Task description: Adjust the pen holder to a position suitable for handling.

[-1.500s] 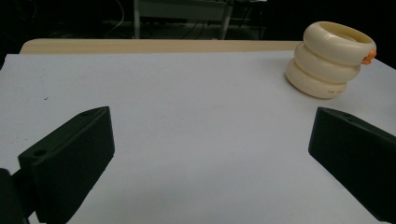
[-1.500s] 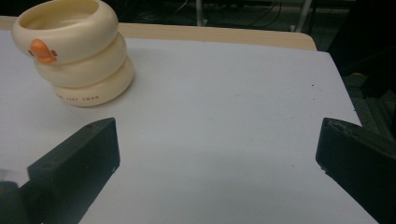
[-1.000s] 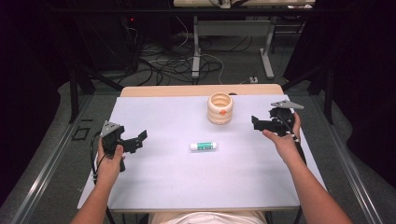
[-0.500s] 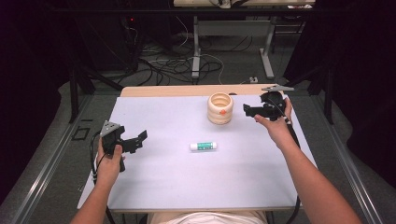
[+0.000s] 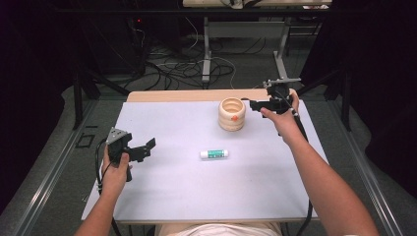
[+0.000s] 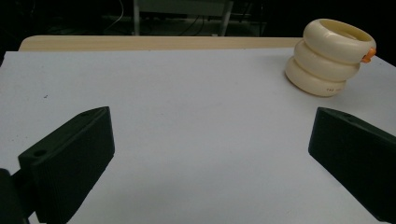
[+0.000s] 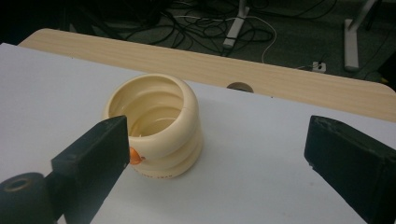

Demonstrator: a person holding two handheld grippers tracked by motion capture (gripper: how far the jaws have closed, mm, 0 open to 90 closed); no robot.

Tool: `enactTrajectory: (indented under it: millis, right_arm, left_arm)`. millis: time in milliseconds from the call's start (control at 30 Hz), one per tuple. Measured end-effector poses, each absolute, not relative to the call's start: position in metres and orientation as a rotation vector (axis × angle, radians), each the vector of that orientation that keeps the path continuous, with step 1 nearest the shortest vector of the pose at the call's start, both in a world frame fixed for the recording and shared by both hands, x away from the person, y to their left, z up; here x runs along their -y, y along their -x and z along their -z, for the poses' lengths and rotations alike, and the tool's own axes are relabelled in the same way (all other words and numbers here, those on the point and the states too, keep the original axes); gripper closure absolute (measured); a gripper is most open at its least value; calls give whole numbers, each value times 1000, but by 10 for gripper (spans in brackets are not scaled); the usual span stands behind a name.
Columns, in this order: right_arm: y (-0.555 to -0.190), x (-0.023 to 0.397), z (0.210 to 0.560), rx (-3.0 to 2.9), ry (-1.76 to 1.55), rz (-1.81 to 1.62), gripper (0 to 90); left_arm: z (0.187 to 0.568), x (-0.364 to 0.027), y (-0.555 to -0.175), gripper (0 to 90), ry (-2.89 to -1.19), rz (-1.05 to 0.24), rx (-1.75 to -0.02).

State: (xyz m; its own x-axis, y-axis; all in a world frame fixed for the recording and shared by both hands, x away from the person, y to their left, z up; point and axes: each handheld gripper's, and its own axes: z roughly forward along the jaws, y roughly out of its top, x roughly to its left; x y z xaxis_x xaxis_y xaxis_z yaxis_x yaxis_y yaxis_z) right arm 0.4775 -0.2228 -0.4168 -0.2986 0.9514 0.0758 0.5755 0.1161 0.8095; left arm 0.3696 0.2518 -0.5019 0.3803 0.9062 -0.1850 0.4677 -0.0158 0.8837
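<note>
A cream ribbed cup (image 5: pixel 232 114) made of stacked rings, with a small orange tab on its side, stands open-topped at the back of the white mat (image 5: pixel 196 196). My right gripper (image 5: pixel 253 104) hovers just right of the cup, pointing at it; its jaws have just been closing a little but stay wide apart with nothing between them. In the right gripper view the cup (image 7: pixel 156 130) sits behind the left jaw. A white and green glue stick (image 5: pixel 214 154) lies flat mid-mat. My left gripper (image 5: pixel 146 149) rests open at the left, with the cup (image 6: pixel 329 58) far off.
The mat covers a wooden table whose bare strip (image 5: pixel 172 96) runs along the far edge, with a round hole (image 7: pixel 240 87) in it. Beyond lie floor cables and table legs. A cable trails from each gripper.
My right hand has risen and moved left and away toward the cup, from the right edge of the mat to beside the cup. The left hand has stayed put.
</note>
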Motion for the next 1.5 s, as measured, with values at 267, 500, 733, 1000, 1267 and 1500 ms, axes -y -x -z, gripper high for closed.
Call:
enactTrajectory:
  millis: [267,500,733,1000,1267,1500]
  right_arm:
    - [-494,214,417,-1956,-1558,-1064,102]
    - [-507,205,424,-1976,-1628,-1067,125]
    - [-516,195,429,-2016,-1719,-1076,153]
    - [-523,186,432,-1980,-1808,-1057,190]
    - [-531,183,442,-1956,-1874,-1010,249]
    - [-539,182,453,-1963,-1923,-978,341]
  left_arm:
    - [502,-251,-367,3,-1650,-556,-1238]
    - [502,-251,-366,3,-1655,-555,-1239]
    - [503,-251,-366,3,-1671,-548,-1238]
    - [503,-251,-367,3,-1673,-545,-1236]
    - [504,-251,-367,3,-1670,-545,-1239]
    - [505,-251,-367,3,-1677,-545,-1238]
